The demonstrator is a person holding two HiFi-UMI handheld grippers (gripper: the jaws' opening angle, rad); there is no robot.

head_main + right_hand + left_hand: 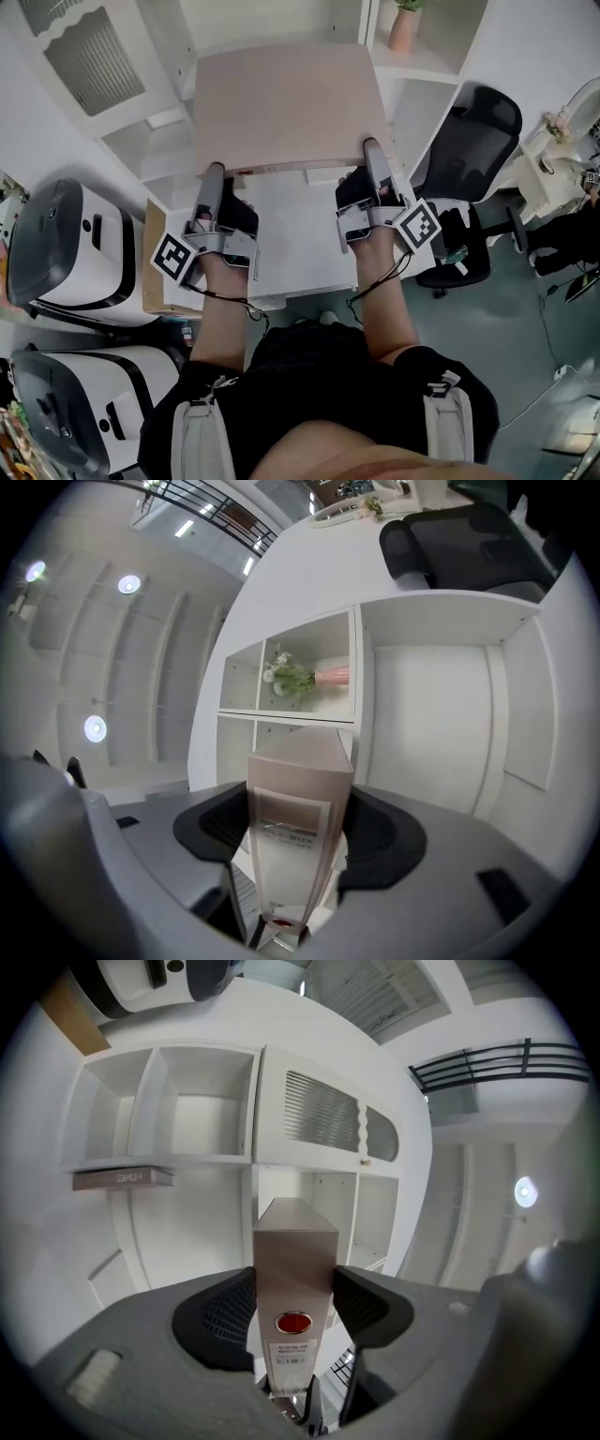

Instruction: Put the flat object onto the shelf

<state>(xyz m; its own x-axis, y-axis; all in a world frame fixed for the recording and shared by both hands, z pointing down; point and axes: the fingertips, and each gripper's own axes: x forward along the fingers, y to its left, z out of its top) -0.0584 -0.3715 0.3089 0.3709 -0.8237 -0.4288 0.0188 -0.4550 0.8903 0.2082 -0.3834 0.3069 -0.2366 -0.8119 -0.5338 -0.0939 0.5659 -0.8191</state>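
Note:
A flat pinkish-beige box [291,108] is held level in front of the white shelf unit [150,141]. My left gripper [212,174] is shut on its near left edge and my right gripper [372,150] is shut on its near right edge. In the left gripper view the box's edge [294,1260], with a red round sticker and a label, stands between the pads of my left gripper [293,1312], which press on both faces. In the right gripper view the box [298,808] fills the gap of my right gripper [295,841] the same way.
A pink vase with a plant [405,26] stands in an upper shelf compartment. A black office chair [473,127] is at the right. Two white machines [66,246] stand at the left. A white surface [295,248] lies below the box. A book [122,1177] lies on one shelf.

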